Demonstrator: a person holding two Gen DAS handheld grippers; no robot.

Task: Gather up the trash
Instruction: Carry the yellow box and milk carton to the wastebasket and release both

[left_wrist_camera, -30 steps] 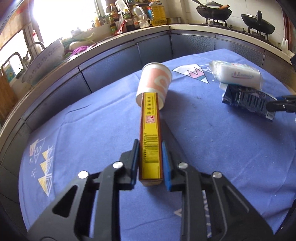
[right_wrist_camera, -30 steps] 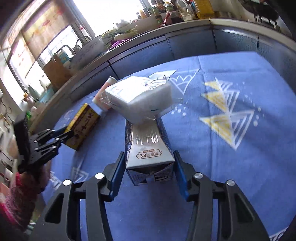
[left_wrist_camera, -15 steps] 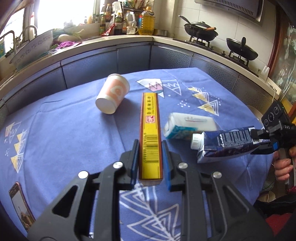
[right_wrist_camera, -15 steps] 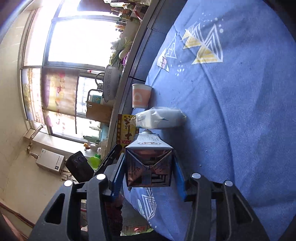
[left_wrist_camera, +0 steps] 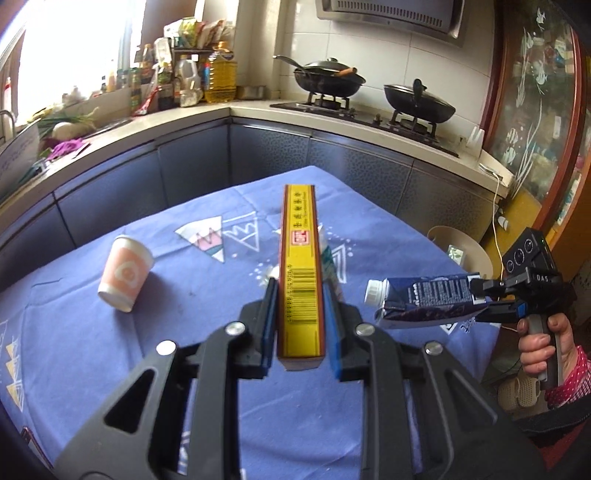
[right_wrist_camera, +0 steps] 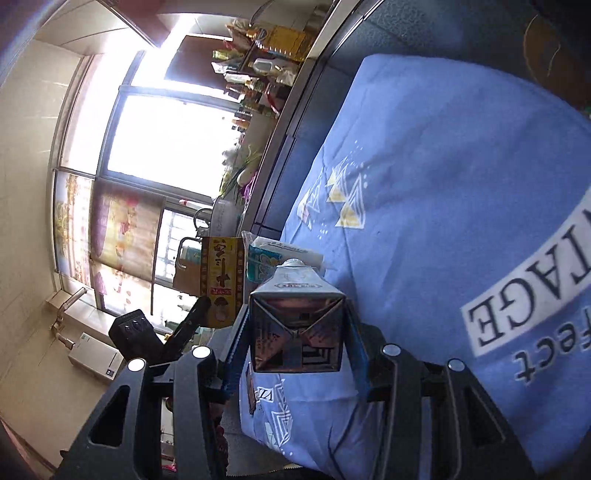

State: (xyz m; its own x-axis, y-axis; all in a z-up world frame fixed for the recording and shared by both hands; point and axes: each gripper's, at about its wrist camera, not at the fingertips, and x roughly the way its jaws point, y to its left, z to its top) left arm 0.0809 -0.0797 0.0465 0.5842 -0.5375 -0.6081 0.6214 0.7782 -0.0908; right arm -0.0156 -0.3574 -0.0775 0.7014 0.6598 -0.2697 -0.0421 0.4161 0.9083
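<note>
A kitchen is shown. Ahead of the left gripper, a table covered by a blue cloth (left_wrist_camera: 110, 354) printed with triangles is set before grey cabinet fronts (left_wrist_camera: 192, 166) under a pale L-shaped counter (left_wrist_camera: 258, 110). To the upper left, a bright window (left_wrist_camera: 74, 44) is overexposed by daylight. Bottles (left_wrist_camera: 219, 74) are grouped at the counter corner. Ahead and to the right, two black woks (left_wrist_camera: 328, 77) are placed on a gas hob beneath a range hood (left_wrist_camera: 388, 18), against white wall tiles (left_wrist_camera: 476, 62). At far right, a wood-framed glass door (left_wrist_camera: 543, 110) is fitted.
</note>
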